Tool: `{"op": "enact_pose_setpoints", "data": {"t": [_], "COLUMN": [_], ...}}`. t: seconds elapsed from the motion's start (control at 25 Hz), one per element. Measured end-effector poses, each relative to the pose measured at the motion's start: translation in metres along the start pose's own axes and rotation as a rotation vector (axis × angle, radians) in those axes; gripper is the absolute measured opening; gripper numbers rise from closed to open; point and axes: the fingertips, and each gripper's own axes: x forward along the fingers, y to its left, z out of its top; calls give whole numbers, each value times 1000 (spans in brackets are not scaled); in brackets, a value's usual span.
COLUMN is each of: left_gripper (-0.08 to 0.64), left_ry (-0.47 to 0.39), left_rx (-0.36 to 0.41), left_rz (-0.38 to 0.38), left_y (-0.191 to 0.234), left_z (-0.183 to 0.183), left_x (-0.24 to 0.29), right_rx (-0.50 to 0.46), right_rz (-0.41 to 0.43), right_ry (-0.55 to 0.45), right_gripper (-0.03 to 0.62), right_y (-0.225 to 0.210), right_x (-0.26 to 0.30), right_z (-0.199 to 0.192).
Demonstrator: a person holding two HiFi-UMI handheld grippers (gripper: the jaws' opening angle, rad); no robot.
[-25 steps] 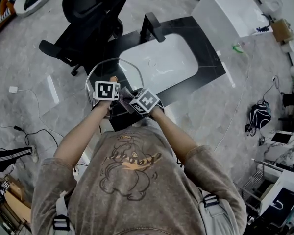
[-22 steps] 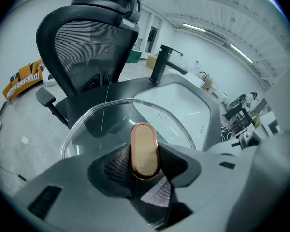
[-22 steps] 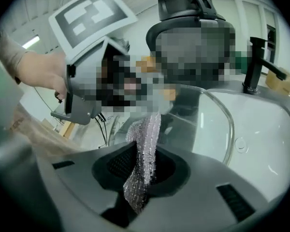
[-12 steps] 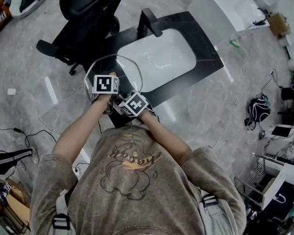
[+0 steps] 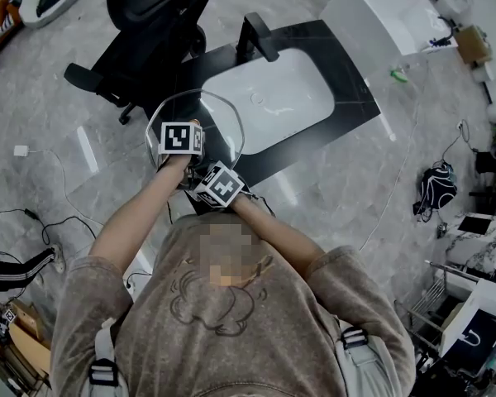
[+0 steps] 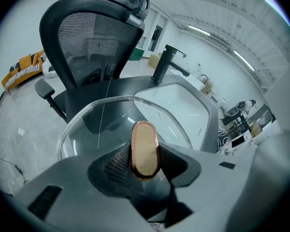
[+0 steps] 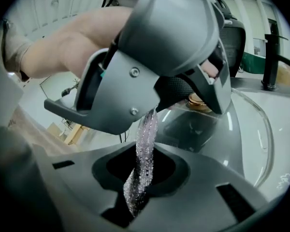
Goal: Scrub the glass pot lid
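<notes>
The glass pot lid (image 5: 217, 116) is held up over the black counter's left end, and its clear rim (image 6: 87, 114) arcs across the left gripper view. My left gripper (image 6: 145, 154) (image 5: 182, 138) is shut on the lid's copper-coloured knob (image 6: 144, 144). My right gripper (image 7: 139, 180) (image 5: 221, 185) sits just below and right of the left one. It is shut on a glittery silver-purple scrubber strip (image 7: 146, 149) that reaches up to the underside of the left gripper (image 7: 169, 57). The knob (image 7: 198, 100) and the lid's glass (image 7: 246, 129) show beyond it.
A white basin (image 5: 269, 98) is sunk into the black counter (image 5: 347, 81), with a black faucet (image 5: 256, 38) at its far edge. A black office chair (image 5: 153, 23) stands to the left of it. Cables and bags lie on the grey floor (image 5: 413, 180).
My right gripper has slid left and back toward the person's body with the scrubber, ending under the left gripper. The left gripper and lid rose slightly.
</notes>
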Motion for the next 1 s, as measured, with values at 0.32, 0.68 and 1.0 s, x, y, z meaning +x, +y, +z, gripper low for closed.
{"op": "enact_pose_setpoints", "data": {"t": [0.32,0.68,1.0], "left_gripper": [189,189,187], "left_ry": [-14,-28,-27], "left_rx": [-6,-16,-27], "left_rz": [-10,-9,0], "left_y": [0,-1,-1], "left_z": [1,0,0], "left_x": [1,1,2], "right_rx": [45,111,141], "right_rz": [-1,-21,-75], "right_ry": [10,34,80], "right_gripper": [83,87,91], "right_y": [-19,-61,-124], "right_x": [-18,-61,-101], "right_z": [-21,-47,-52]}}
